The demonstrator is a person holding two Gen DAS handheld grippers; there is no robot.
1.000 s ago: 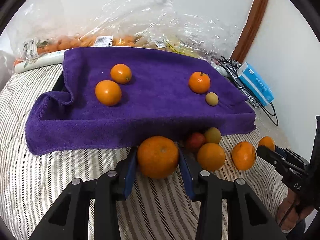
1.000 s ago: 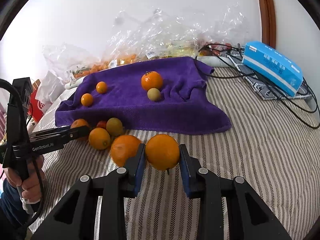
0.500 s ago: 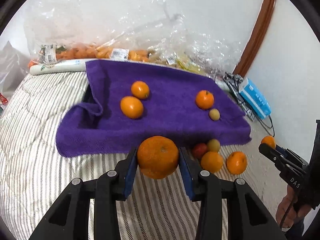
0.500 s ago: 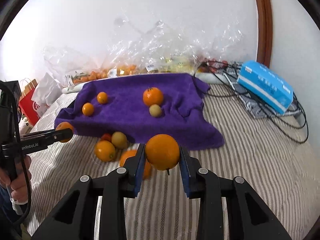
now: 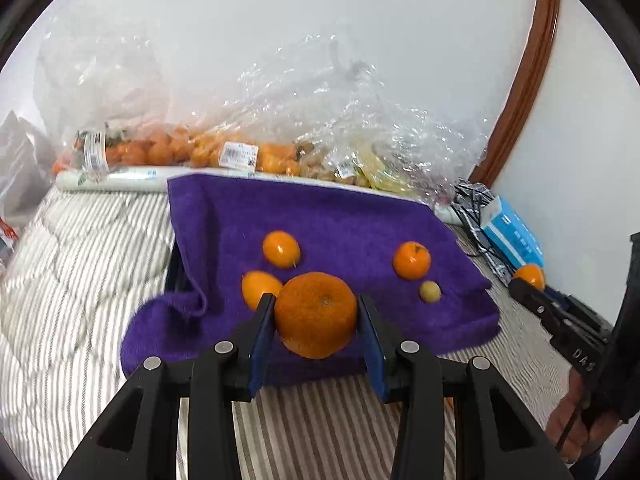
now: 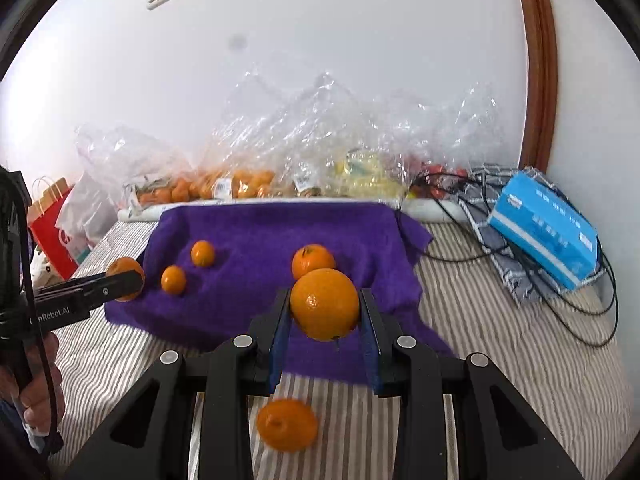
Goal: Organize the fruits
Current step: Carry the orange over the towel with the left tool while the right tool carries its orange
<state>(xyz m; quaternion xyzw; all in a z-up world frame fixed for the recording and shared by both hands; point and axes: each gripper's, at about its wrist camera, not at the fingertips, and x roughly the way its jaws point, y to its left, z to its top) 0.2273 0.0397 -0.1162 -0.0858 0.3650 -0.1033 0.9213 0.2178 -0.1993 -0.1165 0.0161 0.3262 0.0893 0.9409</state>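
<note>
Two grippers each clamp fruit above the near edge of the purple towel (image 5: pixel 340 216), left gripper (image 5: pixel 316 316) on a mandarin (image 5: pixel 315 315), right gripper (image 6: pixel 325 305) on an orange (image 6: pixel 324 304); four fruits lie on the towel, one loose orange (image 6: pixel 287 424) remaining on the striped bedding (image 6: pixel 500 320)

Left gripper (image 5: pixel 316 316) is clamped, both blue pads pressed to the sides of a rough-skinned orange (image 5: pixel 316 315), held clear above the near edge of the purple towel (image 5: pixel 344 220). Right gripper (image 6: pixel 325 305) is clamped on a smooth orange (image 6: pixel 325 304) the same way. The person's left hand (image 6: pixel 30 392) wraps its handle; the right hand (image 5: pixel 576 428) grips low at the frame edge.
</note>
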